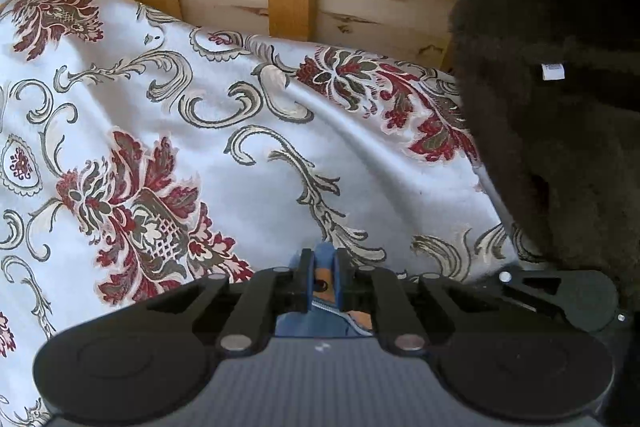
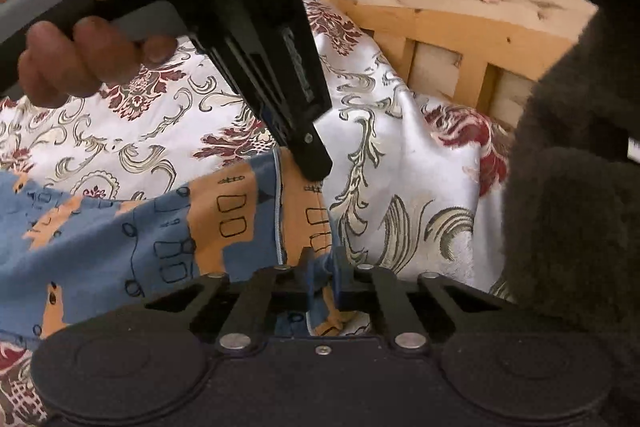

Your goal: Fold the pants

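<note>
The pants [image 2: 140, 235] are blue with orange patches and black line drawings, and they lie on a flowered bedspread [image 2: 420, 163]. At the bottom of the right wrist view, my right gripper [image 2: 324, 273] is shut on a bunched edge of the pants. Just beyond it, my left gripper [image 2: 314, 169] comes down from the upper left, held by a person's hand [image 2: 80, 27], and pinches the same edge. In the left wrist view, the left gripper [image 1: 323, 267] is shut on a fold of the pants [image 1: 320, 325]. The rest of the garment is hidden under the gripper body there.
A white bedspread [image 1: 240, 155] with red flowers and grey scrolls covers the bed. A wooden slatted bed frame [image 1: 288, 3] runs along its far edge. A dark furry fabric mass [image 1: 560, 107] with a small white tag [image 1: 553, 71] fills the right side of both views.
</note>
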Tool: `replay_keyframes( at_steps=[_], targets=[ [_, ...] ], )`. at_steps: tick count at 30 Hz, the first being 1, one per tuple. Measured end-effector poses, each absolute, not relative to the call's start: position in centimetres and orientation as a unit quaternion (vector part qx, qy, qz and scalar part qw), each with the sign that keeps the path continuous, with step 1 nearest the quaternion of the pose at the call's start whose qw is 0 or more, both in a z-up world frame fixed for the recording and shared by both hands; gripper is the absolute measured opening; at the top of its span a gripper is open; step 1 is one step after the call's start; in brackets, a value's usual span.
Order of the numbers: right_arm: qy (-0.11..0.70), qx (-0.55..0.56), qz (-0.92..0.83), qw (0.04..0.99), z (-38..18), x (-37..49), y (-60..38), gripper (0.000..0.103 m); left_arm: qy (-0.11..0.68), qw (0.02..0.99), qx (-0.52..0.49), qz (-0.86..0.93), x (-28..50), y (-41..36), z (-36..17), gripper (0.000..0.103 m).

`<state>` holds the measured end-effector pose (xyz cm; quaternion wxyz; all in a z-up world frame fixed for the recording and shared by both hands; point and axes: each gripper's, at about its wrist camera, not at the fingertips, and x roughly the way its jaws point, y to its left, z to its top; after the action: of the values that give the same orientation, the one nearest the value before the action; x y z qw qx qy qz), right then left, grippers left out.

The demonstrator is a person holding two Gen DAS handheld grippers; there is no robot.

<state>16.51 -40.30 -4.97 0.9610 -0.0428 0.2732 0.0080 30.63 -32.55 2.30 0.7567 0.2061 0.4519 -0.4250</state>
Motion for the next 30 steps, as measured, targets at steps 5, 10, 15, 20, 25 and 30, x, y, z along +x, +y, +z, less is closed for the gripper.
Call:
replay_keyframes(
  at_steps=[5, 10, 15, 20, 25, 30],
  targets=[
    [0.271, -0.066, -0.006, 0.960, -3.6, 15.4, -40.1, 0.008, 0.448, 0.759, 0.198, -0.430, 30.4, -32.3, 2.3, 0.016],
    [0.312, -0.088, 0.001, 0.946, -4.2, 14.6, -40.1, 0.008, 0.459, 0.759, 0.169, -0.429, 30.4, -31.5, 1.4, 0.044],
    [0.334, -0.082, 0.001, 0.939, -4.6, 15.0, -40.6, 0.010, 0.451, 0.766, 0.152, -0.432, 30.4, -29.4, 1.0, 0.063],
    [0.336, -0.094, 0.000, 0.937, -5.0, 14.9, -40.4, 0.013, 0.462, 0.761, 0.173, -0.422, 31.7, -29.1, -0.1, 0.057],
    [0.331, -0.105, -0.007, 0.938, -4.9, 14.6, -40.2, 0.016, 0.460, 0.766, 0.221, -0.392, 31.8, -31.3, -2.2, 0.049],
    [0.252, -0.132, 0.009, 0.959, -3.5, 12.6, -39.1, 0.036, 0.418, 0.781, 0.224, -0.407, 30.3, -31.3, -1.0, 0.059]
  ],
)
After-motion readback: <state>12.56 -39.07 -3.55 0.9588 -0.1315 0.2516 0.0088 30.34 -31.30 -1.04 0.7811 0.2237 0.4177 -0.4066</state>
